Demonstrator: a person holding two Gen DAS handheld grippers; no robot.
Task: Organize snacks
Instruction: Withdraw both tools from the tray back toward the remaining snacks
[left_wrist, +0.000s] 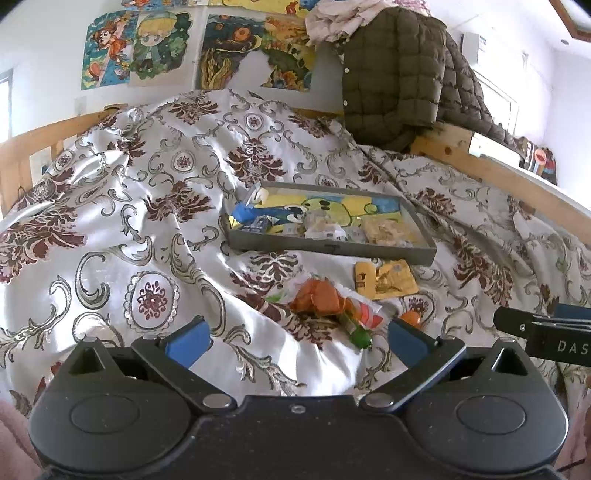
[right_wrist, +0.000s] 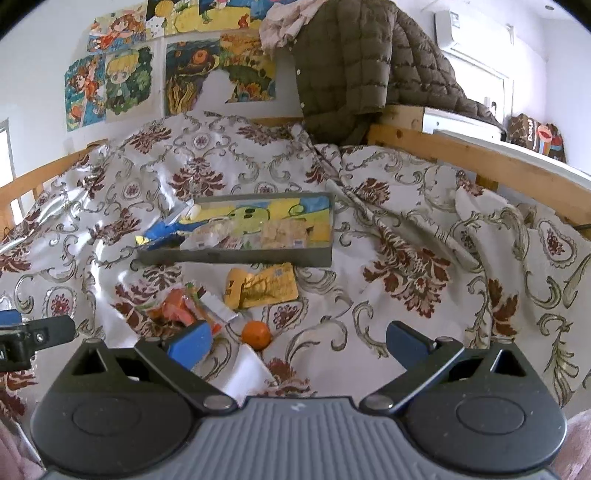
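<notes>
Both tools hang empty over the bed. The left hand-held gripper (left_wrist: 297, 341) stands spread wide with nothing between its blue pads, and the right hand-held gripper (right_wrist: 297, 345) is likewise released and empty; each one's tip shows at the edge of the other's view, so they sit side by side on the near side of the tray (left_wrist: 325, 245).

Taking that grey tray as the landmark: it rests on the patterned bedspread (left_wrist: 147, 184) and already holds several snacks, a blue packet (left_wrist: 255, 216) at its left end and pale clear-wrapped pieces (left_wrist: 384, 229) toward its right. Three things lie loose on the near side of it. The yellow packet (right_wrist: 262, 286) is just in front of the tray's near wall. The orange-and-clear bag (left_wrist: 325, 301) lies further toward the grippers, to the left of the yellow packet. The small orange fruit (right_wrist: 256, 334) is nearest of all (it looks like a mandarin), just beside the right gripper's left pad.

In my judgement the sorting is partway through, and the step in hand is choosing the next loose item. The fruit seems the ready pick for the right gripper: it calls for a short advance, a shift left to straddle it, and a gentle closing, since it can roll on the soft cover
</notes>
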